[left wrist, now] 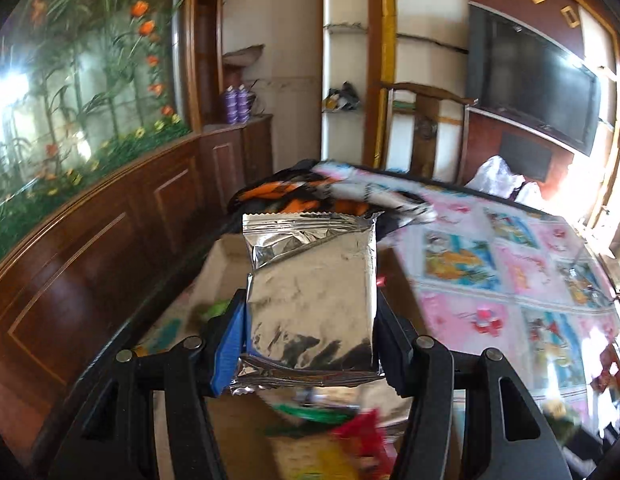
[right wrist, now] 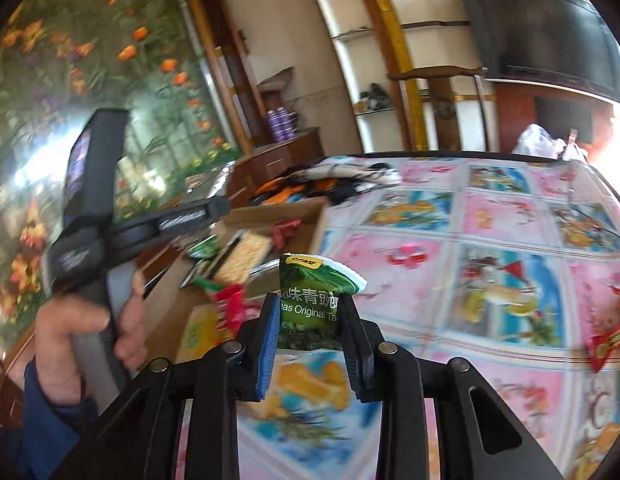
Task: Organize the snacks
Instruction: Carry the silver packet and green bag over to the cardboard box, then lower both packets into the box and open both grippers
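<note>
My left gripper (left wrist: 310, 320) is shut on a silver foil snack packet (left wrist: 310, 288), held upright above a cardboard box (left wrist: 226, 252) of snacks. Blurred green and red packets (left wrist: 330, 420) lie in the box below it. My right gripper (right wrist: 310, 316) is shut on a small green pea snack packet (right wrist: 314, 300), over the patterned tablecloth (right wrist: 490, 220) near the box (right wrist: 310, 208). In the right wrist view a hand (right wrist: 70, 340) holds the left gripper (right wrist: 206, 212) out over the box, where several snack packets (right wrist: 242, 260) lie.
A black and orange bag (left wrist: 294, 196) with crumpled cloth lies behind the box. Red wrapped snacks (right wrist: 606, 340) sit on the cloth at the right. A wooden chair (left wrist: 426, 128), white plastic bags (left wrist: 498, 180) and wood-panelled walls stand beyond the table.
</note>
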{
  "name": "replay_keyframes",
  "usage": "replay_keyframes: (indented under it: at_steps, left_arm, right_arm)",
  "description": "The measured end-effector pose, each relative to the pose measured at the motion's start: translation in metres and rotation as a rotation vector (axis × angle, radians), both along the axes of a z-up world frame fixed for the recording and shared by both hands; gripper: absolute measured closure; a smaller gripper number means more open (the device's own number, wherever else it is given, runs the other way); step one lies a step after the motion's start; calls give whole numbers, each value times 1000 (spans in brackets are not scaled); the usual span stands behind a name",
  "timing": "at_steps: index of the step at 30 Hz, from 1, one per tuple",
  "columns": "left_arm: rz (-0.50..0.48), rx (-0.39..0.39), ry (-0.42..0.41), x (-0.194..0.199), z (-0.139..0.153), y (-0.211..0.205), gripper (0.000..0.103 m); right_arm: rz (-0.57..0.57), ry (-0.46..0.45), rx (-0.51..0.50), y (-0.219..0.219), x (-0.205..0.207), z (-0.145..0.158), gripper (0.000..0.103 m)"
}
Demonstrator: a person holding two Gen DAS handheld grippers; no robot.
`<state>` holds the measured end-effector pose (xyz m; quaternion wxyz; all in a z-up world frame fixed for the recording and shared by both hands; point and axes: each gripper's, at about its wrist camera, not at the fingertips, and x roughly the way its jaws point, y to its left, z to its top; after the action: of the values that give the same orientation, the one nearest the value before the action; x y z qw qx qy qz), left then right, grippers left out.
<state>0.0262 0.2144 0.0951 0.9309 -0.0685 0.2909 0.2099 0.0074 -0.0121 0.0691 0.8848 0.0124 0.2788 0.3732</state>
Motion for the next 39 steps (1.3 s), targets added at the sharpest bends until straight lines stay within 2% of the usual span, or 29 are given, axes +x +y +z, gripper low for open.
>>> replay_keyframes:
  at_steps: [6,12,21,26,39]
  left_arm:
    - [53,-36,70,2,-15,30,45]
    - [66,-72,136,6,-30,36,45]
    - [80,-69,179,13,-37,38,45]
    - [83,-61,190,15,-38,37,45]
    - [86,-18,207,20,-42,31,45]
  right_arm:
    - [100,14,-31,41,-16,-10,71]
    - [165,38,-54,74,-24,-19,71]
    - [129,59,-119,94,-3,-34,71]
    - [120,39,-151,98,-3,-37,71]
    - [141,41,-157,97,-9,-42,71]
